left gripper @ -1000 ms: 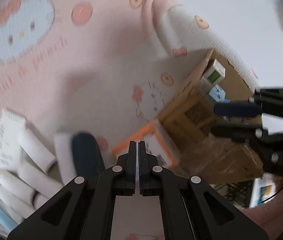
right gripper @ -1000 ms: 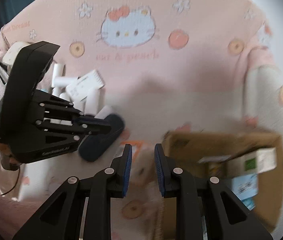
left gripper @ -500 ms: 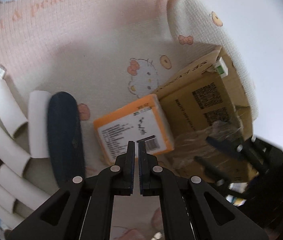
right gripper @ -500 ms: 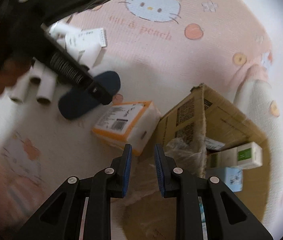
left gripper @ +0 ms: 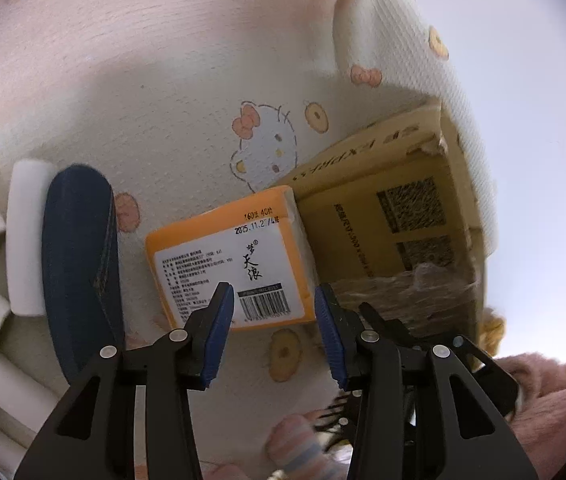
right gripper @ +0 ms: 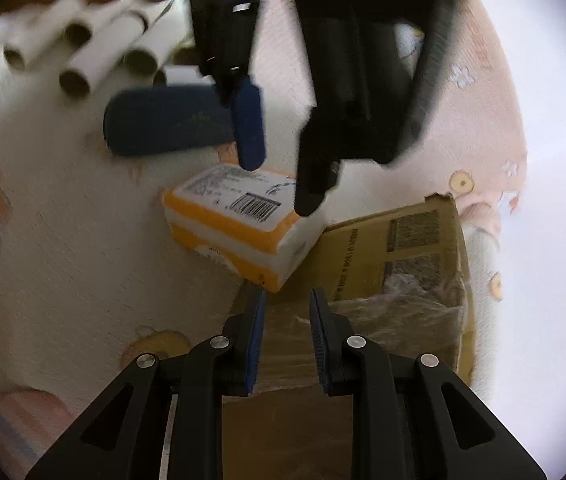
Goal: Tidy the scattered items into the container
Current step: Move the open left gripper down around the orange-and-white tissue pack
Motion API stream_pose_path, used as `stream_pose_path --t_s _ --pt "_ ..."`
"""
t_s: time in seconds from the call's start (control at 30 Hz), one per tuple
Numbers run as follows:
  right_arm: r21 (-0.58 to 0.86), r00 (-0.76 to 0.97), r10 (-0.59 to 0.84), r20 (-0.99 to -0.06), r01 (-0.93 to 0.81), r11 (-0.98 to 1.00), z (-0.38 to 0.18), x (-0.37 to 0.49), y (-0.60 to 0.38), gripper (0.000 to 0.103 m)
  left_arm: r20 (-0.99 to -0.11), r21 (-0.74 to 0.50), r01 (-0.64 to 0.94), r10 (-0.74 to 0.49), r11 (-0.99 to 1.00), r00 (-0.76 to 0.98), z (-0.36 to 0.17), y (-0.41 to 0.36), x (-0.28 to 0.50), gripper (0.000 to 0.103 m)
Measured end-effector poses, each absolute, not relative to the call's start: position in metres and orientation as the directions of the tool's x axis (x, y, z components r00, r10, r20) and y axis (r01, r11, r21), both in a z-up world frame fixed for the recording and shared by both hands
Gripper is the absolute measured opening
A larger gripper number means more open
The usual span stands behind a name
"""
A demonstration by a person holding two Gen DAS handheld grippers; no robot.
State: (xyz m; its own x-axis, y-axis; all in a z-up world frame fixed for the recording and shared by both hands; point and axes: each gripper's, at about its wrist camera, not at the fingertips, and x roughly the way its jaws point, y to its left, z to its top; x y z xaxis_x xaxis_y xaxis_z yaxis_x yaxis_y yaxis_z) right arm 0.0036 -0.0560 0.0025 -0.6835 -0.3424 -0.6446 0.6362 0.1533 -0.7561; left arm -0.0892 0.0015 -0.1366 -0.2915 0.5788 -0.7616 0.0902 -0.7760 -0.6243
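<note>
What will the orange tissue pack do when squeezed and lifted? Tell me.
The orange tissue pack looks soft-wrapped, so it will probably dent under the opening left tongs. Likely light for its bulk. Lying flat against the cardboard box, it should slide rather than roll.

Both cameras ride on hand-held grippers and look forward and steeply down along their own fingers at a pink cartoon-print blanket (left gripper: 155,92).

The left wrist view sits close above the orange tissue pack (left gripper: 227,264), which lies just beyond the left gripper (left gripper: 275,320); the cardboard box (left gripper: 395,220) is to the pack's right and the dark blue case (left gripper: 79,264) to its left.

The right wrist view looks from the box side, over the box wall, with the right gripper (right gripper: 286,336) low in frame. It sees the same tissue pack (right gripper: 235,216), box (right gripper: 395,248), case (right gripper: 163,120) and blanket (right gripper: 63,240), with the left gripper (right gripper: 279,184) hanging over the pack.
</note>
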Motion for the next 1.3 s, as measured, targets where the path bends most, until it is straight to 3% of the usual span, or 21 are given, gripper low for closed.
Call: stream_pose_path --t_s 0.17,0.43,0.57,0.83,0.93,1.3 --pt "-0.808 -0.744 -0.316 -0.588 0.562 0.180 -0.015 0.004 -0.059 0.012 -0.759 -0.626 0.056 0.591 -0.778 -0.275 -0.134 0.011 -0.097 0.046" --pt "-0.780 -0.740 -0.247 -0.625 0.604 0.164 -0.023 -0.015 -0.073 0.011 -0.803 -0.582 0.124 0.543 -0.803 -0.247 -0.148 0.012 -0.107 0.046" --pt "-0.763 -0.728 -0.232 -0.645 0.632 0.138 -0.023 -0.022 -0.079 0.011 -0.782 -0.615 0.157 0.570 -0.773 -0.252 -0.153 0.001 -0.103 0.046" --pt "-0.716 -0.660 -0.351 -0.664 0.697 0.043 -0.008 -0.020 -0.100 0.011 -0.814 -0.558 0.155 0.501 -0.815 -0.294 -0.140 -0.027 -0.086 0.043" --pt "-0.638 -0.581 -0.416 -0.699 0.770 -0.004 0.002 -0.018 -0.107 0.011 -0.802 -0.574 0.150 0.516 -0.805 -0.300 -0.137 -0.040 -0.080 0.043" --pt "-0.469 -0.444 -0.506 -0.740 0.879 -0.084 0.010 -0.028 -0.131 0.011 -0.830 -0.541 0.186 0.486 -0.820 -0.273 -0.142 -0.053 -0.078 0.055"
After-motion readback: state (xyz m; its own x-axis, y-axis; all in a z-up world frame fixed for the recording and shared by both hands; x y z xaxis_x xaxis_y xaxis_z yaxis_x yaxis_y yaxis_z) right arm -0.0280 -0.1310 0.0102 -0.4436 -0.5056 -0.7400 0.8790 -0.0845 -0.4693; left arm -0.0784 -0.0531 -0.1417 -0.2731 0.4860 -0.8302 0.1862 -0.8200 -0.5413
